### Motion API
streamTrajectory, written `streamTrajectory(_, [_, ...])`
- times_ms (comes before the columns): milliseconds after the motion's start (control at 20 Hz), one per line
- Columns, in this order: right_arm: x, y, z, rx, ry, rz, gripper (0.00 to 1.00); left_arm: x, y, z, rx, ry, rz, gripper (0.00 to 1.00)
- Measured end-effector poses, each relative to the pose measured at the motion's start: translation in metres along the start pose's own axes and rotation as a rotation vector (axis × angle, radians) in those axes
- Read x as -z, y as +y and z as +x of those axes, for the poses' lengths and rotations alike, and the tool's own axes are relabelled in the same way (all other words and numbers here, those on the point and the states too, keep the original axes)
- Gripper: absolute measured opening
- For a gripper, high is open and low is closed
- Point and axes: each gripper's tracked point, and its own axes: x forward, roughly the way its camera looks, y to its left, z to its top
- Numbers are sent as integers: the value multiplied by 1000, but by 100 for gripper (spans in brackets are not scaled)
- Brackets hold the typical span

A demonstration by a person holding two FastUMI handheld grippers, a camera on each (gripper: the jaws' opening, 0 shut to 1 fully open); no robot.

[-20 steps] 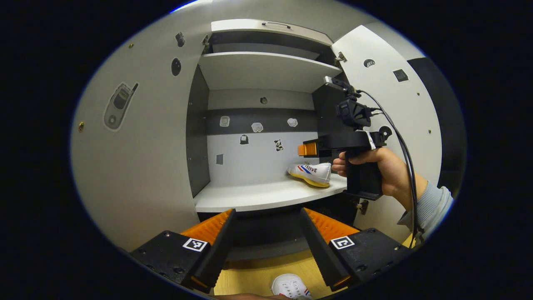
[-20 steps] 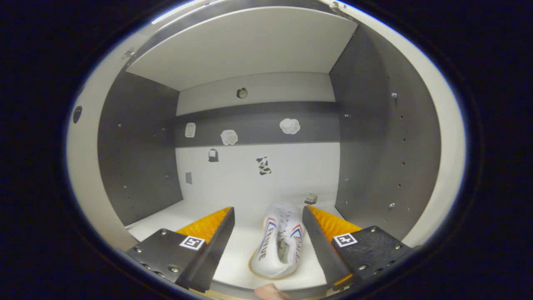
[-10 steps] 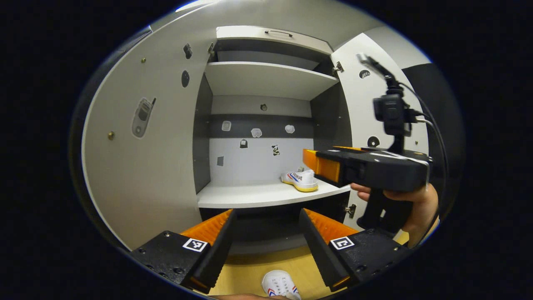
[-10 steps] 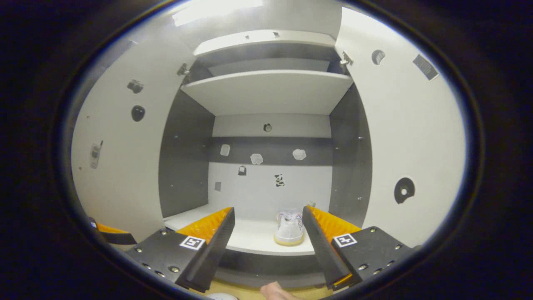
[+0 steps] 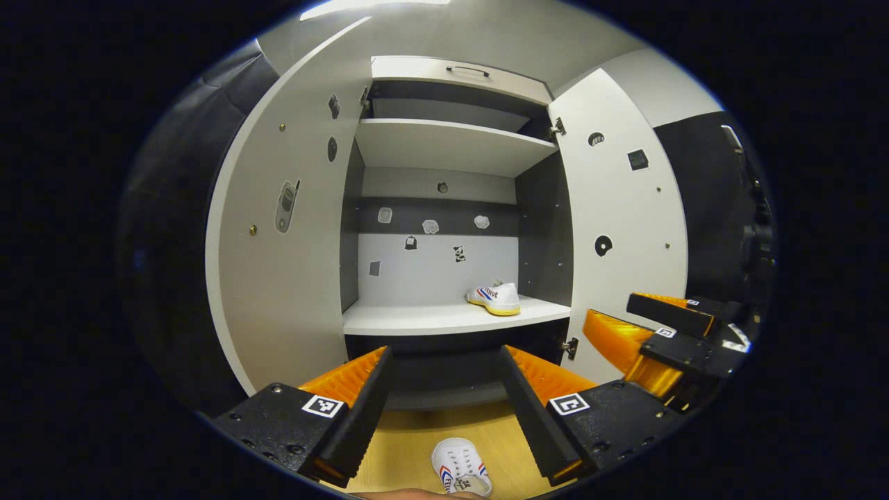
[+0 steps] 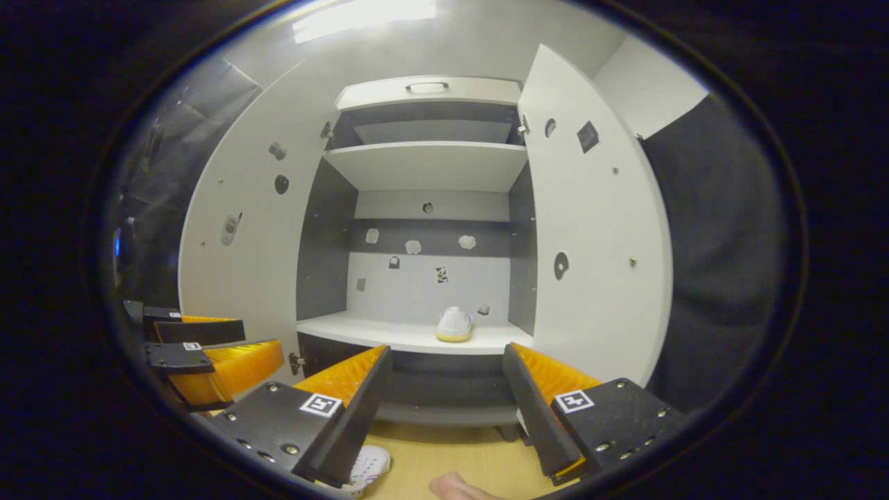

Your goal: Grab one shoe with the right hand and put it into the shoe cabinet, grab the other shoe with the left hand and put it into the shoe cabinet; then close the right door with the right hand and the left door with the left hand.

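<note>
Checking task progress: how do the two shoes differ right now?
The shelf shoe sits inside the cabinet on its white shelf, towards the right side; the floor shoe lies outside on the wooden floor, in front of the open left hand-held gripper. The shelf shoe shows its side in the left gripper view; the floor shoe shows its laced top. Both are white with red and blue stripes.

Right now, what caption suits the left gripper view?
One shoe shelved in the open cabinet; open left gripper above the second shoe.

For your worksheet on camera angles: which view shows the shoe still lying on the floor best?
The left gripper view: the floor shoe shows its laces and striped side between the tool's fingers. The right gripper view catches just a white part beside a finger.
</note>
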Motion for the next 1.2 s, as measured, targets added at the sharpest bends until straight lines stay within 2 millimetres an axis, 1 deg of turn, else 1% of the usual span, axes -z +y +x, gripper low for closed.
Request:
streamTrajectory(50, [2, -7, -14, 25, 9, 27, 93, 7, 1, -4, -10, -16, 7, 92])
streamTrajectory(100, [5, -15, -28, 53, 20, 45, 92, 20, 3, -9, -19, -11, 14, 92])
streamTrajectory(150, [8, -20, -40, 65, 24, 60, 95, 34, 2, -11, -16, 1, 15, 92])
streamTrajectory(200, [6, -18, -53, 42, 17, 83, 92, 49, 2, -13, -14, 19, 10, 92])
streamTrajectory(250, [4, -16, -65, 16, 17, 109, 96, 65, 4, -12, -18, 47, 8, 92])
streamTrajectory(300, [2, -16, -78, 6, 13, 136, 93, 83, 7, -11, -26, 73, -8, 92])
streamTrajectory(350, [1, -19, -88, 8, 5, 156, 96, 97, 7, -9, -19, 92, -22, 92])
streamTrajectory(400, [-1, -22, -96, 17, -10, 161, 92, 113, 6, -4, -11, 108, -32, 92])
streamTrajectory(450, [-1, -25, -100, 26, -26, 155, 97, 129, 6, 0, -3, 129, -31, 92])
streamTrajectory(500, [-1, -24, -103, 35, -33, 150, 97, 148, 7, 4, -5, 162, -35, 93])
streamTrajectory(550, [2, -19, -107, 36, -32, 139, 92, 165, 6, 6, 4, 193, -37, 93])
streamTrajectory(600, [3, -13, -109, 28, -34, 124, 100, 183, 1, 7, 19, 228, -33, 93])
streamTrajectory(650, [5, -6, -109, 17, -34, 112, 97, 199, -3, 8, 35, 263, -17, 92])
streamTrajectory(800, [8, 12, -110, -12, -34, 94, 96, 251, -2, 9, 41, 362, 29, 92])
streamTrajectory(850, [9, 12, -109, -6, -34, 85, 96, 263, -1, 10, 36, 401, 46, 92])
streamTrajectory(950, [4, 7, -110, 28, -50, 59, 97, 291, 1, 11, 28, 483, 38, 92])
streamTrajectory(1000, [2, 2, -113, 48, -59, 39, 92, 307, -3, 6, 53, 539, 25, 91])
streamTrajectory(1050, [-1, -2, -116, 69, -73, 26, 97, 322, -6, 2, 74, 584, 4, 90])
streamTrajectory(1100, [-6, -5, -120, 82, -89, 23, 97, 331, -6, -3, 84, 625, 2, 91])
streamTrajectory(1150, [-9, -7, -124, 86, -103, 29, 96, 333, -3, -4, 86, 628, -15, 91])
streamTrajectory(1200, [-12, -7, -126, 86, -111, 45, 96, 334, -4, -1, 83, 623, -30, 92])
